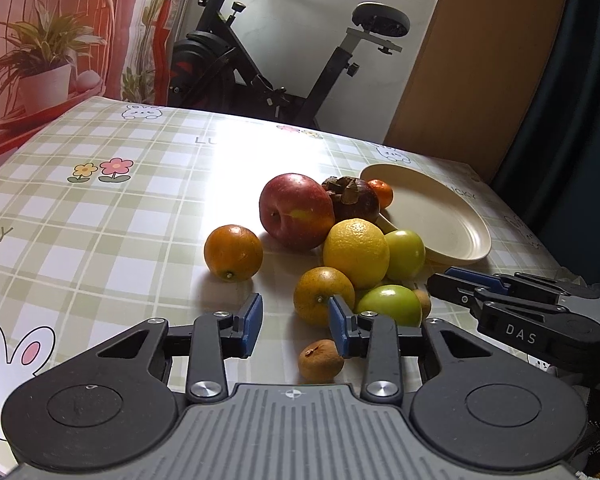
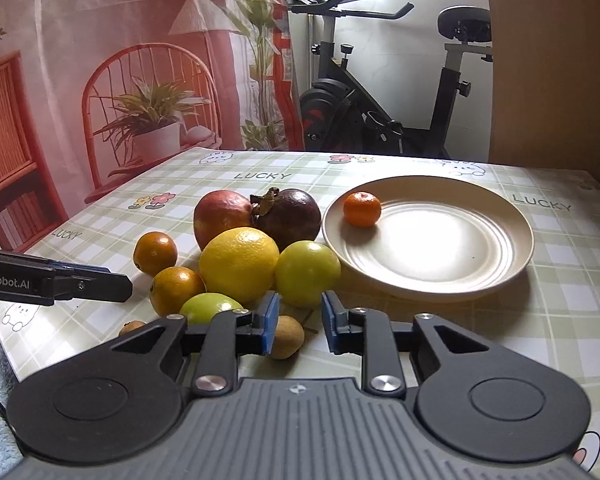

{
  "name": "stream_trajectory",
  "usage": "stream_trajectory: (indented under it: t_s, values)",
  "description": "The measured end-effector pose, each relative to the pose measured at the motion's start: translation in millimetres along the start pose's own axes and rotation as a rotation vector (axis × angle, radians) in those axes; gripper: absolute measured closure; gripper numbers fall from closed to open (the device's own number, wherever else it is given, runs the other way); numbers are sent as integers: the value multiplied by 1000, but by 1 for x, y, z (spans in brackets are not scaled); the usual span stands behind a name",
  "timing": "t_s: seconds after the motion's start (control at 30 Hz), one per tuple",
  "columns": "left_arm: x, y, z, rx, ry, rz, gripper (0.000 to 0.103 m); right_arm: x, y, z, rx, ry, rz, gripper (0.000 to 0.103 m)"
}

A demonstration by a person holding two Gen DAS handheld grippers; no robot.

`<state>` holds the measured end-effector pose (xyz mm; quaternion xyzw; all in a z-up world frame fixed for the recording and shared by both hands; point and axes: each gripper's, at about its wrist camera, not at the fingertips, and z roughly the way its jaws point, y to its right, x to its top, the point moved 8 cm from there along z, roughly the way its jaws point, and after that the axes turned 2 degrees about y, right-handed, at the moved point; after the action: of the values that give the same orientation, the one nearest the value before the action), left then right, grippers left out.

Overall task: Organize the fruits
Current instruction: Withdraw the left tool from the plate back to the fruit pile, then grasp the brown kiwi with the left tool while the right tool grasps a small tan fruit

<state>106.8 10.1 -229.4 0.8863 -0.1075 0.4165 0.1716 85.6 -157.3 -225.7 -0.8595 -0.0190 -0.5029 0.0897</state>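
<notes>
- Checked tablecloth point(image 2: 500, 320) with rabbit, flower and "LUCKY" prints covers my work surface; behind it I see an exercise bike point(image 2: 380, 92) and a printed curtain point(image 2: 120, 60) showing a chair and a potted plant.
- Cream plate point(image 2: 500, 272) sits on the right side of the cloth. One small mandarin point(image 2: 362, 209) lies in it, near its far-left rim.
- Fruit pile sits just left of the plate, on the cloth: red apple point(image 1: 296, 210), dark mangosteen point(image 1: 354, 198), yellow lemon point(image 1: 356, 252), and a green fruit point(image 1: 406, 254) touching the plate's rim in the left wrist view.
- Nearer row: an orange point(image 1: 233, 252) standing slightly apart to the left, a second orange point(image 1: 322, 295), a second green fruit point(image 1: 392, 304).
- Two small brown fruits: one point(image 1: 320, 361) lies near my left gripper's right finger, the other point(image 2: 287, 336) is just beyond my right gripper's blue pads.
- My left gripper point(image 1: 296, 322): jaws spread, nothing between them, low over the cloth before the nearer orange.
- My right gripper point(image 2: 299, 322): jaws parted, gripping nothing, aimed at the green fruit beside the plate.
- Each gripper appears at the edge of the other's view.
</notes>
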Motion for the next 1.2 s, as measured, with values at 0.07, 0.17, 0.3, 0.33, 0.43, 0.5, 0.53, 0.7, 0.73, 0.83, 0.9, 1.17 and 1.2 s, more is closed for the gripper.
stream_trajectory:
  t_s: [0.07, 0.17, 0.3, 0.33, 0.43, 0.5, 0.53, 0.7, 0.73, 0.83, 0.9, 1.17, 1.2]
  values:
    - [-4, 3, -2, -7, 0, 14, 64, -2, -2, 2, 13, -3, -7, 77]
    - [-12, 10, 1, -15, -22, 39, 64, -7, -4, 7, 24, -22, -9, 77]
    - [-19, 20, 8, -28, -45, 81, 64, -12, -6, 11, 32, -36, -23, 76]
    - [-20, 20, 9, -27, -53, 83, 64, -12, -7, 12, 33, -41, -30, 76]
    - [-24, 18, 13, -21, -71, 75, 64, -14, -8, 15, 35, -50, -33, 76]
    - [-25, 18, 15, -15, -74, 74, 64, -15, -8, 16, 36, -52, -37, 76]
    - [-25, 18, 16, -12, -75, 76, 64, -15, -8, 16, 34, -54, -40, 75]
    - [-29, 22, 26, -5, -91, 93, 64, -16, -8, 18, 25, -63, -42, 75]
    - [-29, 23, 26, -4, -88, 101, 64, -16, -8, 18, 26, -64, -42, 75]
    - [-30, 23, 25, 2, -84, 105, 69, -16, -7, 20, 28, -68, -35, 75]
    - [-31, 23, 25, 10, -82, 112, 73, -16, -5, 21, 28, -70, -27, 75]
    - [-31, 21, 23, 17, -70, 94, 73, -16, -1, 25, 20, -83, -8, 75]
    - [-31, 21, 23, 18, -69, 92, 73, -16, -1, 25, 19, -83, -8, 75]
